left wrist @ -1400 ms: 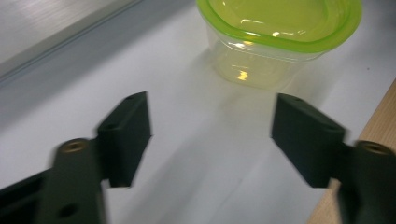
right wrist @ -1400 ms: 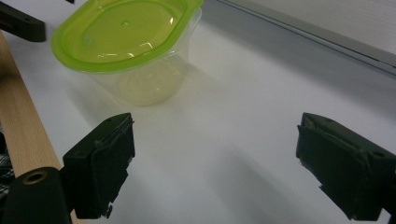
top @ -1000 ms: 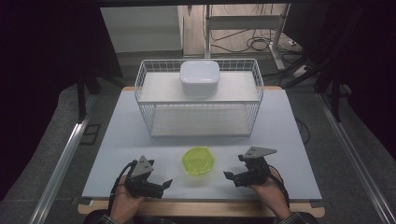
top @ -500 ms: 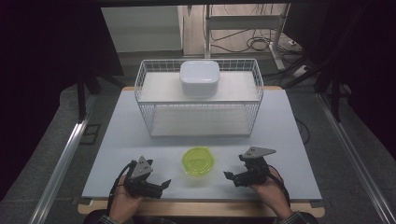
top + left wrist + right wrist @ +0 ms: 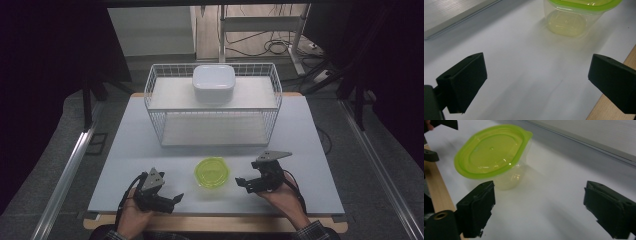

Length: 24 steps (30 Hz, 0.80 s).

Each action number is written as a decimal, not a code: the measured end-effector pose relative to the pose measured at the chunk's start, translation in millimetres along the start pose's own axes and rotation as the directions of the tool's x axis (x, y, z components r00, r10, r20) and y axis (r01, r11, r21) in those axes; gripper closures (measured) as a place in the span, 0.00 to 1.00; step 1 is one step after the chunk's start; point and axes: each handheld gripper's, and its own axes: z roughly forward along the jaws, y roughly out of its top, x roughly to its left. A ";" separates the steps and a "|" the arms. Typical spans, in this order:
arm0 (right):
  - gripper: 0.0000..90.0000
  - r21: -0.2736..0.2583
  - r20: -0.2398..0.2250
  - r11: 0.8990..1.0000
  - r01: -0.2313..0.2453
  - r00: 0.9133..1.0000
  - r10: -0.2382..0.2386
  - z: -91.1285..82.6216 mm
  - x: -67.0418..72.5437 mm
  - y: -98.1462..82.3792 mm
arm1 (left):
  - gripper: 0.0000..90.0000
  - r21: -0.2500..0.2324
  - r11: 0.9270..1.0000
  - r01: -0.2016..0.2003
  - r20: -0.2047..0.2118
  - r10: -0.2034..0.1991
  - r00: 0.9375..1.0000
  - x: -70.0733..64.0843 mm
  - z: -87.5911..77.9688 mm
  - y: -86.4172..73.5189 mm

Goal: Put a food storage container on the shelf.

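Nothing on the table has shifted since the earlier frames: your 2 hands sit where they were, and your right gripper's jaws have just been closing a little, with nothing between them.

From the high view, your left gripper (image 5: 172,199) rests low near the front edge of the white table (image 5: 310,135), its jaws pointing right toward the container. Your right gripper (image 5: 242,182) sits on the other side, its jaws pointing left. The clear container with the green lid (image 5: 212,172) stands upright on the table between the 2 grippers, near both and touching neither. Behind it stands the white wire basket (image 5: 212,112), with a white lidded box (image 5: 214,83) on its upper shelf.

From the left gripper view, your left gripper (image 5: 536,82) has its 2 black jaws spread wide over bare table. The container (image 5: 574,15) stands ahead of them, well clear of the pads, and the wooden table edge (image 5: 624,62) runs past the right jaw.

From the right gripper view, your right gripper (image 5: 539,212) also stands spread wide, holding nothing. The container (image 5: 491,155) sits just ahead of the left jaw, lid on, not touched. Beyond it, at the upper left corner, you can see part of your other gripper (image 5: 439,135).
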 end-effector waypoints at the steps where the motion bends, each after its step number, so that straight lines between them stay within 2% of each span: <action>1: 0.15 -0.003 -0.004 1.000 -0.005 1.000 0.005 0.5 -0.2 1.7 | 0.02 0.000 1.000 0.000 0.000 0.000 1.000 0.0 0.1 0.0; 8: 0.30 -0.007 -0.065 0.999 -0.051 0.997 0.050 5.0 -3.7 9.2 | 0.02 0.000 1.000 -0.003 -0.002 0.003 1.000 -0.4 0.6 0.2; 12: 0.40 0.002 -0.105 0.996 -0.089 0.991 0.088 6.7 -5.9 14.0 | 0.02 0.000 1.000 -0.005 0.000 0.005 1.000 -0.6 0.9 0.2; 17: 0.48 0.023 -0.129 0.997 -0.079 0.988 0.081 14.9 -7.9 22.5 | 0.02 0.003 1.000 -0.007 0.006 0.007 1.000 -0.7 1.5 0.1; 24: 0.58 0.051 -0.156 0.995 -0.089 0.983 0.096 27.0 -9.7 34.8 | 0.02 0.001 1.000 -0.009 0.012 0.009 1.000 -1.6 2.2 0.1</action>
